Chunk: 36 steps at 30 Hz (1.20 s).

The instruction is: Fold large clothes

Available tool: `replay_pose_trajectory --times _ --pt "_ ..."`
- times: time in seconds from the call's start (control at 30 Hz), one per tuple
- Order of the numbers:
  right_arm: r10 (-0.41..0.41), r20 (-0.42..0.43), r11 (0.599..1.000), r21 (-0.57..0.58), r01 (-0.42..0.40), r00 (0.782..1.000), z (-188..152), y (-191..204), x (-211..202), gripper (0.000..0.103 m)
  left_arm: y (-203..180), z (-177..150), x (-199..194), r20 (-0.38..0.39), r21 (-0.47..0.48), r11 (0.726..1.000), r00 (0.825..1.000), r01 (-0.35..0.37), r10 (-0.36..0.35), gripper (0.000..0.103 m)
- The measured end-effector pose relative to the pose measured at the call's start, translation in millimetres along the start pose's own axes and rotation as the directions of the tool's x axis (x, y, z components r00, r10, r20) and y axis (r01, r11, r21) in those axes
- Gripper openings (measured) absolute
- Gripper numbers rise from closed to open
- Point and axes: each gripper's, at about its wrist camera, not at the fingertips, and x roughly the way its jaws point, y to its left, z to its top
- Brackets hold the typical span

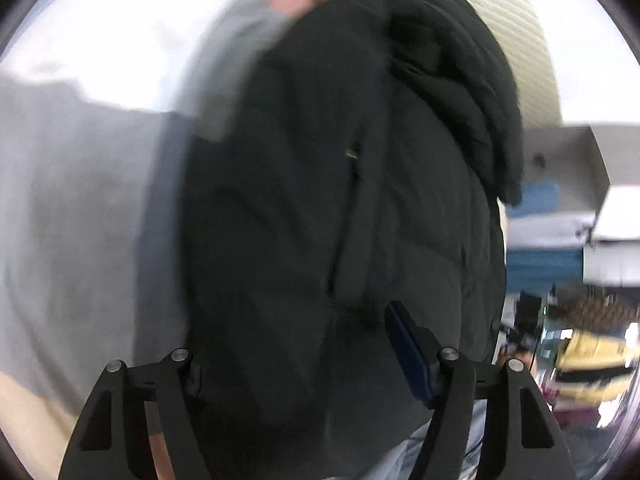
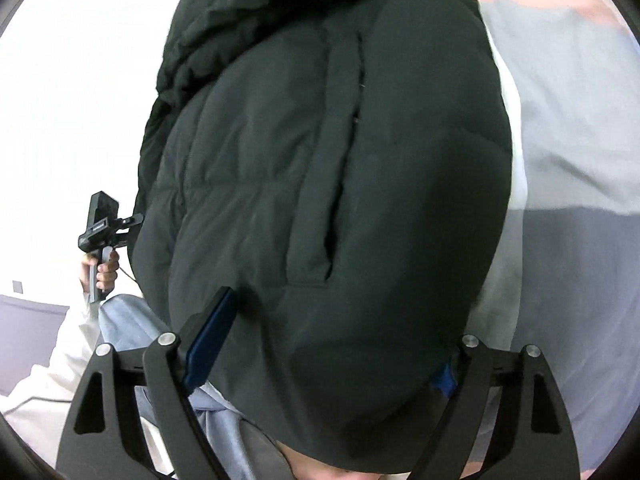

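Left wrist view: dark padded jacket [image 1: 340, 200] filling the middle, bulging between the spread jaws of the left gripper [image 1: 312, 364], blue pad of one finger [image 1: 408, 348] pressed against the fabric; grip on the cloth impossible to tell. Blurred grey bedding [image 1: 72, 200] to one side. Right wrist view: same jacket [image 2: 340, 200] swelling between the wide-apart jaws of the right gripper [image 2: 324, 344]; clamped or merely surrounding, cannot tell. Another handheld gripper [image 2: 102, 226] off at the side, state unclear.

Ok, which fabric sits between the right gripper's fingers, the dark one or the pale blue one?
The dark puffer jacket: its quilted bulk fills the right gripper's gap; the pale blue fabric only shows beneath, lower left.
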Motion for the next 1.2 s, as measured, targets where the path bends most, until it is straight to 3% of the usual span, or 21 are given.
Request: replay_pose_trajectory --times 0.17,0.33,0.37,0.4,0.43,0.53,0.63,0.87,1.03,1.2 --pt "-0.023 -0.052 0.999 0.045 0.025 0.998 -5.7 -18.6 6.8 0.084 5.3 0.5 7.9 -0.017 -0.027 0.999 1.000 0.023 -0.023 0.061" --pt "-0.025 -0.069 1.000 -0.018 0.023 0.997 -4.8 -8.7 12.5 0.085 -9.6 -1.3 6.0 -0.022 0.028 0.998 0.998 0.053 -0.052 0.027" --pt "-0.036 -0.079 0.999 -0.044 0.033 0.996 -3.6 -2.6 15.6 0.085 -10.9 -0.8 3.9 -0.022 0.028 0.998 0.999 0.050 -0.050 0.025" --pt "-0.053 -0.089 0.996 -0.083 0.046 0.995 -1.8 6.5 18.5 0.081 -11.3 1.8 4.9 -0.019 0.024 0.999 0.999 0.046 -0.045 0.021" --pt "-0.067 -0.090 0.992 -0.111 0.057 0.994 -2.0 11.0 18.1 0.066 -15.8 1.0 1.5 -0.015 0.026 0.999 0.999 0.037 -0.037 0.018" --pt "-0.098 -0.053 0.980 -0.176 0.087 0.994 3.5 31.3 8.5 0.031 -28.2 1.1 -5.8 0.016 0.042 0.999 1.000 0.016 -0.016 0.014" --pt "-0.144 0.014 0.956 -0.256 0.143 0.989 4.0 58.0 -10.0 0.021 -35.0 -5.9 -23.5 0.059 0.052 0.999 0.998 0.006 -0.009 0.012" --pt "-0.199 0.171 0.939 -0.248 0.238 0.965 -9.6 83.5 -59.4 0.015 -78.4 -30.8 -57.1 0.159 0.138 0.988 0.986 -0.068 0.046 0.008" --pt "-0.178 0.249 0.944 -0.231 0.237 0.952 -20.3 98.3 -84.9 0.015 -99.9 -54.4 -90.1 0.217 0.179 0.979 0.974 -0.101 0.061 0.007" --pt "-0.170 0.300 0.937 -0.246 0.248 0.939 -35.6 112.8 -103.6 0.015 -111.9 -67.8 -98.0 0.263 0.213 0.966 0.961 -0.147 0.088 0.007"
